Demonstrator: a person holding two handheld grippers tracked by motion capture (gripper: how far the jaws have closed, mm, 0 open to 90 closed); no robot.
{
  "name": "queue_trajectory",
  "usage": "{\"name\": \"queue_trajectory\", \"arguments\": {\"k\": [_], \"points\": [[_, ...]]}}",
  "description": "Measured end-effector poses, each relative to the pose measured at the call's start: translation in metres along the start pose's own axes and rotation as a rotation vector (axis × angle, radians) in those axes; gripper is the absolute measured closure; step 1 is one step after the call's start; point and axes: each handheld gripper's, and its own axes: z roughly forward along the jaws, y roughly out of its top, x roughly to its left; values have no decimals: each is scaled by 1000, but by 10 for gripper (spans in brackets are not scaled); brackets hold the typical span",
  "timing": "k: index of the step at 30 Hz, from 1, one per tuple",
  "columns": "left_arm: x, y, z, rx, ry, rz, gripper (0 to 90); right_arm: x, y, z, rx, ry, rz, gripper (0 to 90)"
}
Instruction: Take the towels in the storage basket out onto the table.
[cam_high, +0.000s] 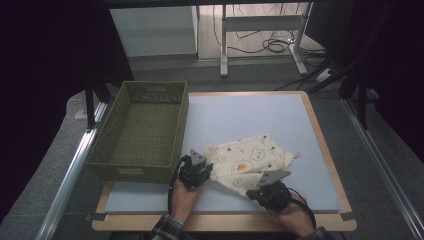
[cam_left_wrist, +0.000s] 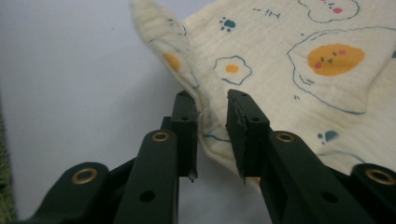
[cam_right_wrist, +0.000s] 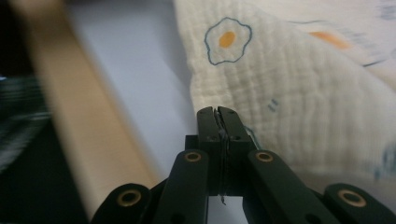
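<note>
The cloth (cam_high: 250, 162) is lying rumpled on the surface (cam_high: 240, 115), between the two claws. The right claw (cam_right_wrist: 218, 112) is pinching its near edge, jaws together. The left claw (cam_left_wrist: 212, 100) is standing apart astride the cloth's side hem, not yet clamped; closing there looks next, the basket (cam_high: 142, 132) waiting just beyond it.

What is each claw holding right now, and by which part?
The right claw is shut on the cloth at its near edge. The left claw is open, straddling the cloth's left edge without pinching it.
</note>
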Motion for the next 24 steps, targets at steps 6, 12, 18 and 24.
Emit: {"name": "queue_trajectory", "arguments": {"k": [6,12,18,24], "points": [[3,-7,-7,-23,-3,-23,581,25,-8,-22,-41,97,-3,828],[7,-5,-6,-46,-19,-52,470,-24,3,-45,-81,-80,56,756],[5,2,2,-44,-21,-69,441,-98,18,-41,-98,-262,171,684],[-1,2,12,5,40,-42,517,-155,32,-3,-10,-376,251,583]]}}
